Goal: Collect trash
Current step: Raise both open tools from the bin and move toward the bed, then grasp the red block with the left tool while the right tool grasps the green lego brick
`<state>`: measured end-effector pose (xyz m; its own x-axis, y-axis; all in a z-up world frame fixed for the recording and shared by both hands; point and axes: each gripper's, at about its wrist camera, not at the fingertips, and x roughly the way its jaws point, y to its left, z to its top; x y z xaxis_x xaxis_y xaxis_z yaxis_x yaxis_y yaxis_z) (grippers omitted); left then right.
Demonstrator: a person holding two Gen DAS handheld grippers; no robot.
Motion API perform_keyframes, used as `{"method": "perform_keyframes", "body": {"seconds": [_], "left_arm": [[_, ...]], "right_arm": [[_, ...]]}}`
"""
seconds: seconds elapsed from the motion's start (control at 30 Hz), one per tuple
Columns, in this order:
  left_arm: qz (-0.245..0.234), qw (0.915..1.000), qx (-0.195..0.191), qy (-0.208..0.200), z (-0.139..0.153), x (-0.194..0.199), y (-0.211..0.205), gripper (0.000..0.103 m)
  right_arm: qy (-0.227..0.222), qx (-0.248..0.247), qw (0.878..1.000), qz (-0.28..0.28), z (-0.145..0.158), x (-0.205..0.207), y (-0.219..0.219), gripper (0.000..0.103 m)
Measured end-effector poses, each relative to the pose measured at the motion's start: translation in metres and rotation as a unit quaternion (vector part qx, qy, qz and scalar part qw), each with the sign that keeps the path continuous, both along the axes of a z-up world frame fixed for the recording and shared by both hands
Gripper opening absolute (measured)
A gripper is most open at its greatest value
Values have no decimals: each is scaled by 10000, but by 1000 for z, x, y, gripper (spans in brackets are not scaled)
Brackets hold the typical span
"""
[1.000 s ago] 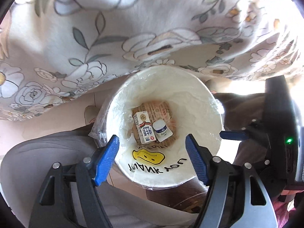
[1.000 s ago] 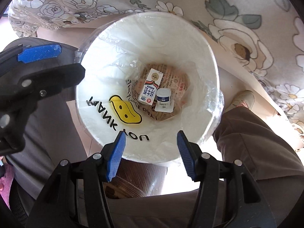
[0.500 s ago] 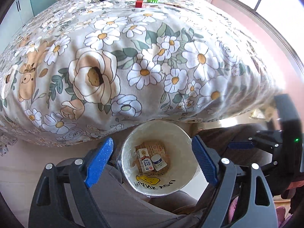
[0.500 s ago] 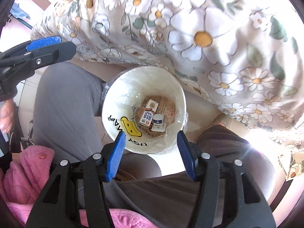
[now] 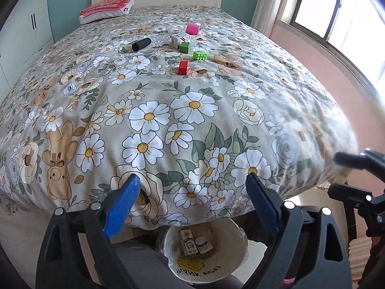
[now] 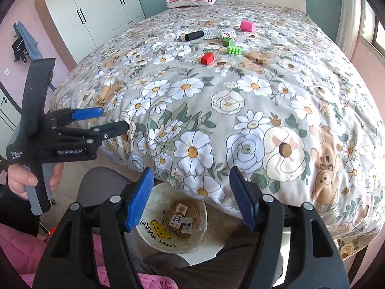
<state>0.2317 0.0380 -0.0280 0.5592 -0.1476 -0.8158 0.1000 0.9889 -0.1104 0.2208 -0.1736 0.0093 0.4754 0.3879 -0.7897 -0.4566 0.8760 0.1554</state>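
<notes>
A white bag-lined bin (image 5: 223, 272) (image 6: 154, 238) stands on the floor at the foot of the bed. It holds a small carton (image 5: 189, 240) (image 6: 178, 215), a white bottle (image 5: 203, 243) and a brown wrapper. High above it, my left gripper (image 5: 193, 180) and my right gripper (image 6: 191, 173) have their jaws opening, with nothing between them. Far off on the floral bedspread lie a black cylinder (image 5: 141, 44) (image 6: 194, 35), a white-and-red box (image 5: 181, 39), a pink block (image 5: 192, 28), a green cube (image 5: 184, 47), a green brick (image 5: 200, 55) and a red cube (image 5: 183, 67) (image 6: 207, 58).
The bed (image 5: 168, 120) fills most of both views, with folded pink bedding (image 5: 105, 9) at its head. White wardrobes (image 6: 91, 7) stand on the left and a window (image 5: 336, 12) on the right. A person's grey trouser legs (image 5: 134, 265) flank the bin, and a hand (image 6: 21, 180) holds the left gripper.
Both grippers rose away from the bin and tipped upward, so the bin shrank and the bed top with its objects came into view. Both pairs of jaws spread wider.
</notes>
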Motion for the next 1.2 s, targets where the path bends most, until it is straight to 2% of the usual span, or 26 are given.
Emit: {"method": "perform_keyframes", "body": {"seconds": [0.2,0.33,0.6,0.97,1.2], "left_arm": [[196,9997,92,-85,2,51,-3,91],[269,9995,135,-109,-1,83,-5,91],[371,9993,-2,-53,-13,141,-5,91],[428,9986,-240,-172,-34,214,-5,91],[489,9981,-341,-150,-55,248,-4,91]], "right_arm": [[-321,168,9992,-182,20,59,-2,68],[-343,462,9980,-247,17,97,2,72],[-342,411,9982,-282,8,169,14,72],[-258,108,9986,-458,-30,285,34,72],[93,-61,9993,-358,-73,362,60,72]]}}
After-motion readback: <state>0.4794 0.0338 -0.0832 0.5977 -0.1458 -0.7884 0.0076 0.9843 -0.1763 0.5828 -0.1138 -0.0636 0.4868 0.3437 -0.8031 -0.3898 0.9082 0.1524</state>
